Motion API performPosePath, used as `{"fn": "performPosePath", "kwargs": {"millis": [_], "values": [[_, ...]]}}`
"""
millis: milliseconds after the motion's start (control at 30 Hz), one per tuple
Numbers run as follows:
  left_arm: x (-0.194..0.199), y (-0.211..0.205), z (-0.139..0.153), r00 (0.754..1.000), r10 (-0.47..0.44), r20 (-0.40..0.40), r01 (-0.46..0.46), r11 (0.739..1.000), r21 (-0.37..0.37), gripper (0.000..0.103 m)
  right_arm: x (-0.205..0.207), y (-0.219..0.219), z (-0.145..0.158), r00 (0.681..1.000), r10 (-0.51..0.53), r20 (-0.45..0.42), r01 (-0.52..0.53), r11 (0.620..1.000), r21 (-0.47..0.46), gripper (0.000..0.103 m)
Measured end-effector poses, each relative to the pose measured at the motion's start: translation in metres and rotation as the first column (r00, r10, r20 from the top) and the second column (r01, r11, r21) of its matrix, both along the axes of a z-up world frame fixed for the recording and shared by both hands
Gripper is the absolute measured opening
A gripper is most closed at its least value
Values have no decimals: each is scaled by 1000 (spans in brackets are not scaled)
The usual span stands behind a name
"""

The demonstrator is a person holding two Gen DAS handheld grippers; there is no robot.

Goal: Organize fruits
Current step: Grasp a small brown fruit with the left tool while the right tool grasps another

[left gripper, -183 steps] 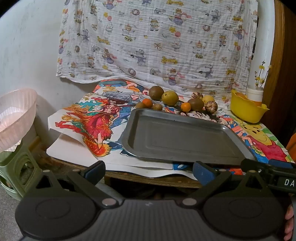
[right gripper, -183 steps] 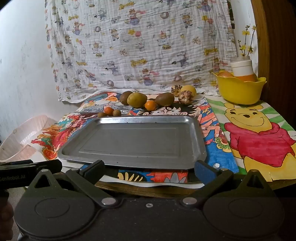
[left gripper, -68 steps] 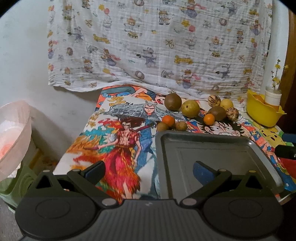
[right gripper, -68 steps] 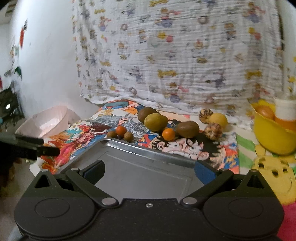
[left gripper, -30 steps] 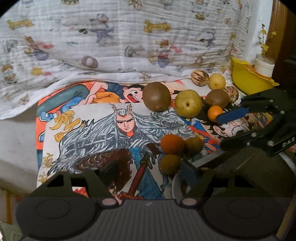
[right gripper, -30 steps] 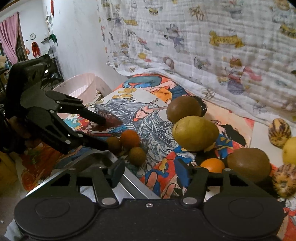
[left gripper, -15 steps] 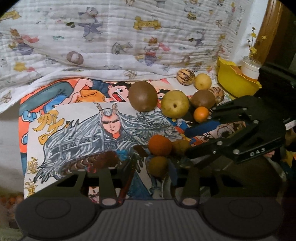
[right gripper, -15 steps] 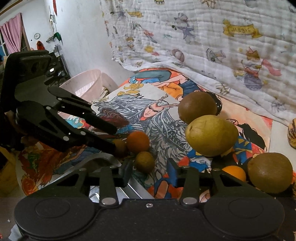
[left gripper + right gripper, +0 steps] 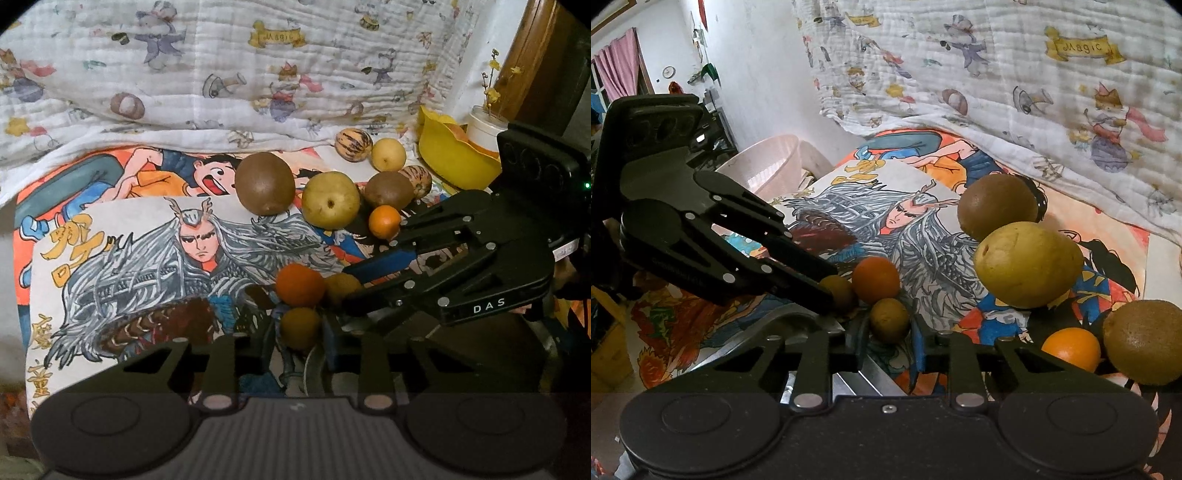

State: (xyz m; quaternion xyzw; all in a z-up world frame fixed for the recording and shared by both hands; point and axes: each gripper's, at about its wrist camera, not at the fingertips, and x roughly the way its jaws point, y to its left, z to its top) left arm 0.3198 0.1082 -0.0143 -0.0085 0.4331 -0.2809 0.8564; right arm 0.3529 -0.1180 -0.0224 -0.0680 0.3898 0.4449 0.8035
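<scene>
A: Starting with the left gripper [image 9: 300, 334]: how is it set?

B: It is narrowed to a small gap. The first small fruit [image 9: 300, 328] is caught between the jaws, and the pads look pressed to both its sides. The same grip is seen side-on from the right wrist view, where the left gripper [image 9: 831, 291] is closed round the first small fruit [image 9: 839, 291].

A: Lifted?

B: Cannot be told for sure. The fruit is seen low against the poster [image 9: 147, 258], just off the tray [image 9: 768, 332] corner.

A: Right gripper [image 9: 889, 332]?

B: Also drawn in narrow, with the second small fruit [image 9: 889, 319] held between its jaws. From the left wrist view, the right gripper [image 9: 351, 290] is seen reaching in from the right, fingers on either side of the second small fruit [image 9: 341, 288].

A: Neighbours?

B: A small orange [image 9: 300, 285] is touched by both small fruits; it is not gripped. Farther back a kiwi [image 9: 265, 188] and a pear [image 9: 330, 199] are set side by side, with a second orange [image 9: 384, 221] just right of the pear. A yellow bowl [image 9: 450, 158] is placed at the far right, and a printed cloth [image 9: 221, 74] is hung behind.

A: Tray contents?

B: Only a bare rim and part of the floor are shown.
</scene>
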Motion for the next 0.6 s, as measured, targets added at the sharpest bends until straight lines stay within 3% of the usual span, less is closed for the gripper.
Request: {"fn": "performPosePath", "kwargs": {"millis": [600], "values": [[-13, 7, 10, 994, 111, 18, -109, 993, -52, 26, -11, -14, 9, 999, -20, 30, 19, 998, 55, 26]]}}
